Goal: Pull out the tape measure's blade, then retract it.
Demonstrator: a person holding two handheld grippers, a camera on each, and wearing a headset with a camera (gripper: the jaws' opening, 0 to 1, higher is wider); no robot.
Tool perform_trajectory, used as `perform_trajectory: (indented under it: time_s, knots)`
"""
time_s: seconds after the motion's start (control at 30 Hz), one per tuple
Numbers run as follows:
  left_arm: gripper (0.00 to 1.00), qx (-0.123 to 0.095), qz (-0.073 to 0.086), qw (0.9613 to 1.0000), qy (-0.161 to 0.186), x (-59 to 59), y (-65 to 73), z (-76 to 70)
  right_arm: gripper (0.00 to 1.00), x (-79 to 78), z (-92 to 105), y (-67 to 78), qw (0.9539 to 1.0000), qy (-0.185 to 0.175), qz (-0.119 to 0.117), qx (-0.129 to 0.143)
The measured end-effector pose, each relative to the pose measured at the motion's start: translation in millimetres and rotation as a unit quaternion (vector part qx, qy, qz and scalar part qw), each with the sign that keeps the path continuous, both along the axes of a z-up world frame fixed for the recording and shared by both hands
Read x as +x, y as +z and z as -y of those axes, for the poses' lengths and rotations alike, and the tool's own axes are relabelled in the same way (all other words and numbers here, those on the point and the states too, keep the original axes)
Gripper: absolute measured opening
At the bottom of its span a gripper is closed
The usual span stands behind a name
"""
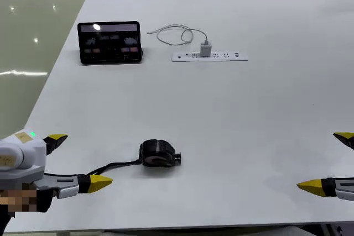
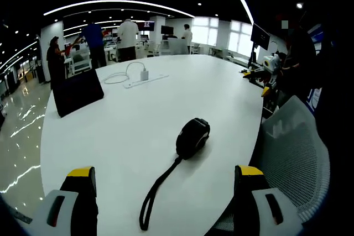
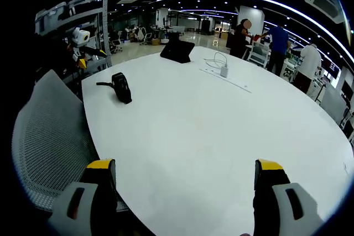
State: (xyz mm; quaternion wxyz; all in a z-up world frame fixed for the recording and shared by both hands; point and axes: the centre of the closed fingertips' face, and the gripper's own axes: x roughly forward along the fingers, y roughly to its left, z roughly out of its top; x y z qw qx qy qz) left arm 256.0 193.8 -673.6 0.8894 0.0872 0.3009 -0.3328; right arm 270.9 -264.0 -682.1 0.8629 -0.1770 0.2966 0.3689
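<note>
Hovering wide open, both claws empty: left claw (image 1: 80,159) near tape measure (image 1: 159,154) at its 9 o'clock, right claw (image 1: 325,161) well apart at 3. Tape lies near worktop (image 1: 249,109) front edge, strap (image 1: 113,165) trailing to 9. Prob best: left pins case, right pinches blade tip, pulls straight w/o twist.

tape measure (image 1: 159,153): black plastic (glossy) | table (image 1: 221,109): matt white

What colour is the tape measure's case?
The tape measure is black; the left gripper view shows it best.
</note>
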Motion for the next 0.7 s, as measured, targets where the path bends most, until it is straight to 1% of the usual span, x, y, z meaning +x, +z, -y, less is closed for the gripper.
perform_trajectory:
  time_s: [0.03,0.13,0.17,0.2,0.23,0.3,0.33,0.4,0.47,0.5,0.53,0.6,0.67,0.7]
  knots:
    - [1.0,0.006,0.002,1.0,-0.007,1.2,-0.2,1.4,1.0,0.7,-1.9,0.3,1.0,0.003,0.001,-0.001]
    - [1.0,0.023,-0.007,0.999,-0.038,1.5,-5.4,9.5,1.0,4.6,-9.0,1.6,0.9999,0.011,0.001,0.002]
    - [1.0,0.046,-0.004,0.9973,-0.056,2.7,-10.2,11.3,1.0,6.5,-13.0,1.1,0.9999,0.016,0.0,0.005]
    - [1.0,0.066,-0.002,0.9951,-0.074,1.1,-13.6,12.1,1.0,7.2,-16.1,0.9,0.9998,0.019,-0.002,0.007]
    - [1.0,0.081,0.006,0.9925,-0.091,3.1,-15.7,14.7,1.0,7.9,-21.4,1.0,0.9996,0.026,-0.003,0.008]
    - [1.0,0.072,-0.012,0.9923,-0.1,1.5,-18.7,21.4,1.0,9.8,-28.1,0.8,0.9994,0.031,-0.007,0.009]
    - [1.0,0.071,-0.014,0.9919,-0.104,2.4,-19.0,23.9,1.0,10.6,-31.5,1.5,0.9993,0.034,-0.007,0.01]
    - [1.0,0.077,-0.009,0.9895,-0.122,8.1,-18.0,30.2,1.0,13.7,-41.3,3.4,0.9988,0.047,-0.004,0.013]
    - [1.0,0.071,-0.009,0.9881,-0.136,10.5,-16.7,36.9,1.0,16.5,-47.5,3.9,0.9985,0.051,-0.004,0.016]
    - [1.0,0.064,-0.006,0.9867,-0.149,13.0,-15.1,42.5,1.0,18.1,-52.8,4.5,0.9981,0.059,-0.001,0.018]
    - [1.0,0.063,-0.006,0.9858,-0.155,14.7,-14.7,45.2,1.0,19.2,-56.0,4.3,0.9979,0.063,-0.001,0.018]
    - [1.0,0.071,-0.006,0.9813,-0.179,17.7,-15.4,51.9,1.0,21.6,-64.0,3.6,0.9972,0.073,-0.002,0.013]
    - [1.0,0.075,-0.008,0.9783,-0.193,20.3,-15.5,57.1,1.0,23.1,-71.0,4.1,0.9965,0.082,-0.003,0.013]
    - [1.0,0.077,-0.01,0.9756,-0.206,21.5,-15.4,60.8,1.0,25.2,-75.7,4.9,0.9958,0.091,0.001,0.012]
